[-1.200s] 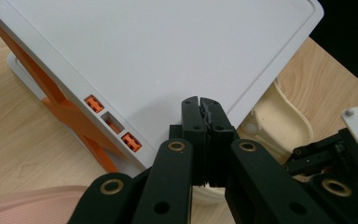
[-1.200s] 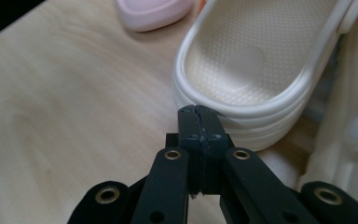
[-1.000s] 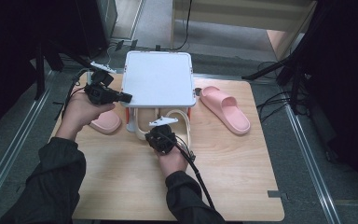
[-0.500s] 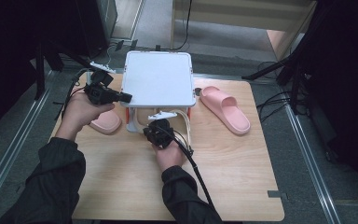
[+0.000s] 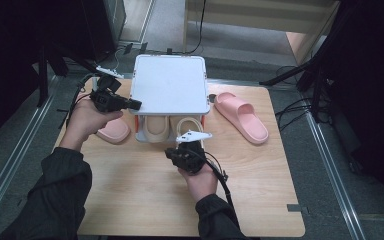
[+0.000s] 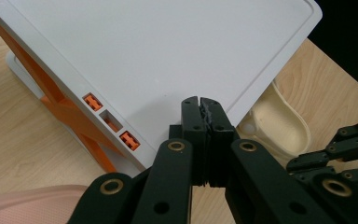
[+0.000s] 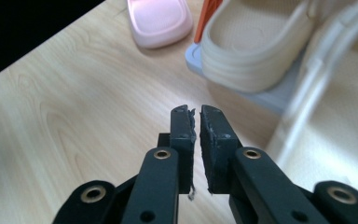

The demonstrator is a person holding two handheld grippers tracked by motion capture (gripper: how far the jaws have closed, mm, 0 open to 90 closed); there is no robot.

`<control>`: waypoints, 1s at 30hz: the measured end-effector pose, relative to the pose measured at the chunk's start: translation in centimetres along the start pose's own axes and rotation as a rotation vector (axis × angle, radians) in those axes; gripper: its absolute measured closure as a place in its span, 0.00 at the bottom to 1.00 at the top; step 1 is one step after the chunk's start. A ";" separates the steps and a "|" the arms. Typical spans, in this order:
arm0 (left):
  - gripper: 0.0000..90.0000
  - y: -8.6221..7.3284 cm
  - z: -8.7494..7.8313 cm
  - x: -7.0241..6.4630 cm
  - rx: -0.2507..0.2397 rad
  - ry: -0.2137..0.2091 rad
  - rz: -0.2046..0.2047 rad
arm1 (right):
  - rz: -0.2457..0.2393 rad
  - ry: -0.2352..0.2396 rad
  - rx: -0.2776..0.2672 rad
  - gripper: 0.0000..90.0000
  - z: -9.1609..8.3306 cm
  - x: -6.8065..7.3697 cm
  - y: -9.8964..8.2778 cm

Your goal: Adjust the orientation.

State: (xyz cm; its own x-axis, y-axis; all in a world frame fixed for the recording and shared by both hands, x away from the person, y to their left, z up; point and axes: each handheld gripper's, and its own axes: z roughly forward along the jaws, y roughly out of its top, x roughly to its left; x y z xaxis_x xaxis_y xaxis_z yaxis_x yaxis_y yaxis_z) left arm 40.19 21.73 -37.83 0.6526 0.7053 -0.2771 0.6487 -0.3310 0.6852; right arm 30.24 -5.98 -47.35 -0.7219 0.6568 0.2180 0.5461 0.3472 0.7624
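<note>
**Beige slippers half-seated under the rack: a loose one could drag out or tip the shelf**

A white shoe rack with orange side struts stands at the far middle of the wooden table. Two beige slippers sit on its lower shelf, heels poking out toward the person. One pink slipper lies to the rack's right; a second pink slipper lies at its left, under the left hand.

The left gripper rests its tip over the corner of the rack's top panel, jaws pressed together on nothing. The right gripper hangs just in front of the beige pair; its jaws have just been opening and now stand a narrow slit apart, with nothing between them.

The likely trouble is the right-hand beige slipper, whose strap sits close beside the right gripper. A careless sweep may catch that strap and pull the slipper off the shelf. Because the rack looks light, a hard push from the left gripper could skid or tilt it and shake both slippers loose.
</note>
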 end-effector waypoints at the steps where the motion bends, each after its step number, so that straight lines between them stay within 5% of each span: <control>1: 0.99 0.0 0.0 0.0 0.000 0.000 0.000 | -0.001 0.001 0.004 0.92 -0.4 -0.1 -0.4; 8: 0.99 0.0 0.0 -0.1 -0.001 0.003 0.003 | 0.049 0.018 0.032 0.88 -2.3 -1.1 -2.2; 22: 0.99 0.0 0.0 -0.1 -0.001 0.002 0.000 | 0.061 0.015 0.086 0.75 -5.0 -2.6 -5.5; 30: 0.99 0.0 0.0 -0.1 -0.001 0.002 -0.001 | 0.052 -0.015 0.136 0.97 -4.7 -3.5 -6.3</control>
State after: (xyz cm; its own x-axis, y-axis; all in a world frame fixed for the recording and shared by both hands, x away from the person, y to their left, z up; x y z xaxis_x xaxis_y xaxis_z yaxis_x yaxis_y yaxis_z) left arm 40.11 21.70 -37.84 0.6512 0.7069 -0.2761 0.6489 -0.3299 0.6857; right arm 27.31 -13.66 -50.04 -0.6853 0.6859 0.2449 0.6356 0.3991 0.6609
